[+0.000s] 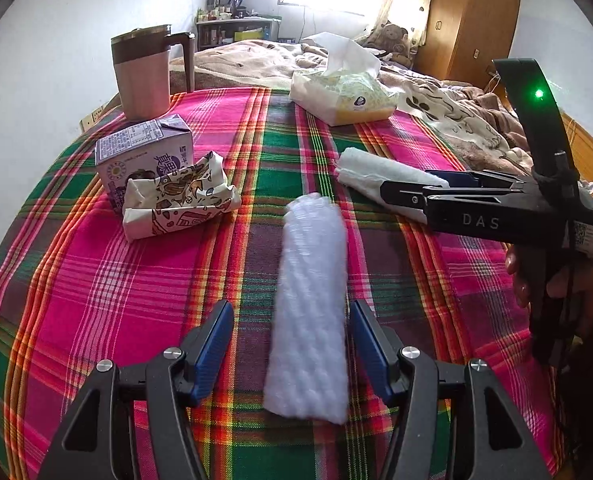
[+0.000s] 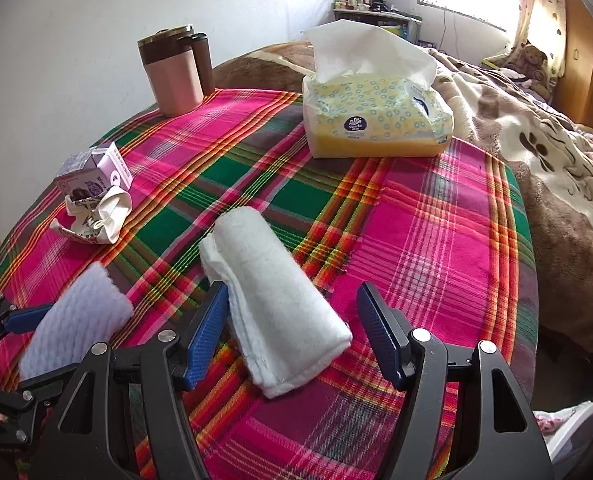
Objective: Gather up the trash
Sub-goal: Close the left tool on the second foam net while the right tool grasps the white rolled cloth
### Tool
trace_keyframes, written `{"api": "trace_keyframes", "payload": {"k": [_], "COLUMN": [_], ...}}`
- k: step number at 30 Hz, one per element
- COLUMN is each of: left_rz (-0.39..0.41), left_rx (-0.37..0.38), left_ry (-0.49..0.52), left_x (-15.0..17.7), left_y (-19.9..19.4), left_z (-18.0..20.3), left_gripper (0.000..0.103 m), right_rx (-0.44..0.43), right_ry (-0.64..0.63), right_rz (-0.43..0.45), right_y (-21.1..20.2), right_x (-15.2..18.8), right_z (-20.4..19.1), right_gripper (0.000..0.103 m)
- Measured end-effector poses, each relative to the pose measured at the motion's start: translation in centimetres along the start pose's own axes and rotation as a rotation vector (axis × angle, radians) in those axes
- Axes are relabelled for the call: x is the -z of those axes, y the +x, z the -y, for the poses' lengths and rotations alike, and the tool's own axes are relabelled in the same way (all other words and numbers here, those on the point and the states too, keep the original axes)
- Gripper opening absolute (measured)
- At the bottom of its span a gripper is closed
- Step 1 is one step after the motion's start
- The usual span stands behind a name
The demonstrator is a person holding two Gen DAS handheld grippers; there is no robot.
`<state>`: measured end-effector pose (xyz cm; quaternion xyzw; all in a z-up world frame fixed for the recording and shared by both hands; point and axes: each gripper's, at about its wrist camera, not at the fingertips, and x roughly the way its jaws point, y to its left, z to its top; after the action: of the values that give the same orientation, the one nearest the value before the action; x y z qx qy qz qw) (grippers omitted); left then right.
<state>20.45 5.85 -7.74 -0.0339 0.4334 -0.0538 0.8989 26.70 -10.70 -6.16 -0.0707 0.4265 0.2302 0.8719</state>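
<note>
The plaid cloth (image 1: 144,304) lies under both tongs. The white foam roll (image 1: 310,304) lies between the wide-open left tongs (image 1: 292,354). The white towel (image 2: 274,300) lies between the wide-open right tongs (image 2: 292,338). The wrapper (image 1: 176,200) and purple carton (image 1: 144,152) sit ahead, left.

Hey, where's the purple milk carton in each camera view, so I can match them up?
Left wrist: purple milk carton at left, middle height, below the pink mug.
Right wrist: far left, above middle, smaller.
Shared landmark: the crumpled printed wrapper lying against the carton.
</note>
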Motion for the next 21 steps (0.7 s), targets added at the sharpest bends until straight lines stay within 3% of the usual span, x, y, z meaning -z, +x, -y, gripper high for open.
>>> {"api": "trace_keyframes", "payload": {"k": [10, 11, 13, 21], "left_rz": [0.005, 0.007, 0.003, 0.009], "left_rx": [0.027, 0.027, 0.033, 0.035], "left_ry": [-0.022, -0.023, -0.027, -0.021], "left_x": [-0.66, -0.63, -0.68, -0.65], "left_y": [0.25, 0.23, 0.35, 0.15], "left_z": [-0.04, -0.06, -0.10, 0.25], "left_gripper": [0.059, 0.057, 0.043, 0.029], "right_rx": [-0.032, -0.029, -0.025, -0.040], "right_ry": [0.006, 0.009, 0.022, 0.041], "right_rz": [-0.005, -0.003, 0.006, 0.022], "right_y": [0.00, -0.05, -0.25, -0.81], "right_x": [0.09, 0.13, 0.17, 0.47], "right_z": [-0.42, -0.42, -0.25, -0.38], "right_gripper": [0.067, 0.063, 0.057, 0.030]}}
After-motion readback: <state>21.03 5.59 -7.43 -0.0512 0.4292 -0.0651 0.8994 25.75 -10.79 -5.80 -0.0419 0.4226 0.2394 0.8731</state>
